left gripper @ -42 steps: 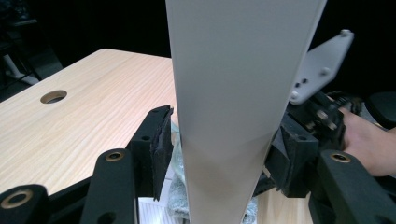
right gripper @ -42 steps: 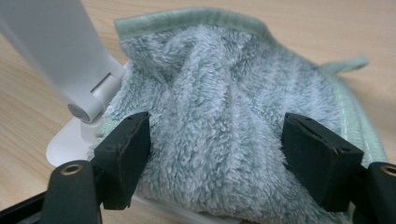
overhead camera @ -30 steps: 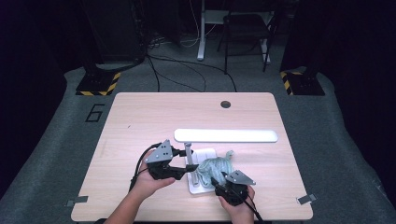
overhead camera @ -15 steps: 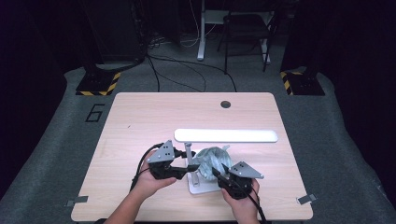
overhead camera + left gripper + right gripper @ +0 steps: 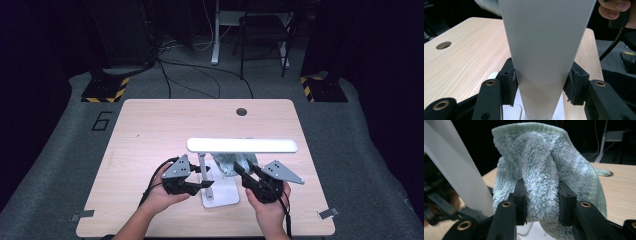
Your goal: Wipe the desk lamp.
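Cloth (image 5: 544, 177) now up off table (image 5: 150, 130), pinched in R gripper (image 5: 542, 202); L gripper (image 5: 540, 86) clamping lamp post (image 5: 544, 50). Prob. ready to wipe lamp.

- Far half of the table (image 5: 165, 125) lies open, room to pass.
- Lamp head (image 5: 242, 145) bars the middle; its post (image 5: 202, 167) and base (image 5: 222, 195) crowd the near edge between both hands.

White lamp (image 5: 242, 145), pale blue-green fluffy towel (image 5: 546, 170), light wood-grain table (image 5: 150, 130), black tongs (image 5: 541, 200)
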Demonstrator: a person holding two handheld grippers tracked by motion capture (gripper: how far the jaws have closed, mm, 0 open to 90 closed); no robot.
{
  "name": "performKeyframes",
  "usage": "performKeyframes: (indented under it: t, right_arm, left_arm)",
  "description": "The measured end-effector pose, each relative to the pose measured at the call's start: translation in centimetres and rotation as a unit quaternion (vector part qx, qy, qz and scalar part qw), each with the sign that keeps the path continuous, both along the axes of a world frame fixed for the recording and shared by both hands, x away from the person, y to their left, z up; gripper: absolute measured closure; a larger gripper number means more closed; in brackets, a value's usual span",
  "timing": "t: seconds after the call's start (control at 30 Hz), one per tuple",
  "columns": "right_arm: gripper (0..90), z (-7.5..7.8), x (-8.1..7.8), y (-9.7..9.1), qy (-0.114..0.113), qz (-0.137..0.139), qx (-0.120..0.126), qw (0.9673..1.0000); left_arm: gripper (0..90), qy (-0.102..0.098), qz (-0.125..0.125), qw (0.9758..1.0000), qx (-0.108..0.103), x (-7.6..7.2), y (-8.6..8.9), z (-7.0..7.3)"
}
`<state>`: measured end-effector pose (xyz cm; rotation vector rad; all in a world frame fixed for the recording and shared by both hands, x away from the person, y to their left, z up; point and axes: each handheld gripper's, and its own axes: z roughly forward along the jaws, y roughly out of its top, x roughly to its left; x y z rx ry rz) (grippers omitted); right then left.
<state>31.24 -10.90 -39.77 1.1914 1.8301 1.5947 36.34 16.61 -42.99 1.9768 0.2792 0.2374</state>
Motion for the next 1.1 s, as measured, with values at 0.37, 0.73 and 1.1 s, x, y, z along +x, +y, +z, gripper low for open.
performKeyframes:
  t: [0.37,0.73,1.1]
  right_arm:
    - [65.8,2.2,-0.4,3.4,-0.028,0.021,0.034,0.9988]
    - [67.0,4.4,-2.3,3.7,-0.071,0.070,0.078,0.9919]
    - [67.2,4.7,-2.1,4.4,-0.081,0.090,0.105,0.9872]
  left_arm:
    - [52.1,0.007,0.014,0.9999,0.002,-0.4,-0.2,0.1]
    - [52.3,0.006,0.029,0.9996,0.002,-0.5,-0.5,0.2]
    - [52.5,0.010,0.045,0.9989,0.003,-0.5,-0.6,0.2]
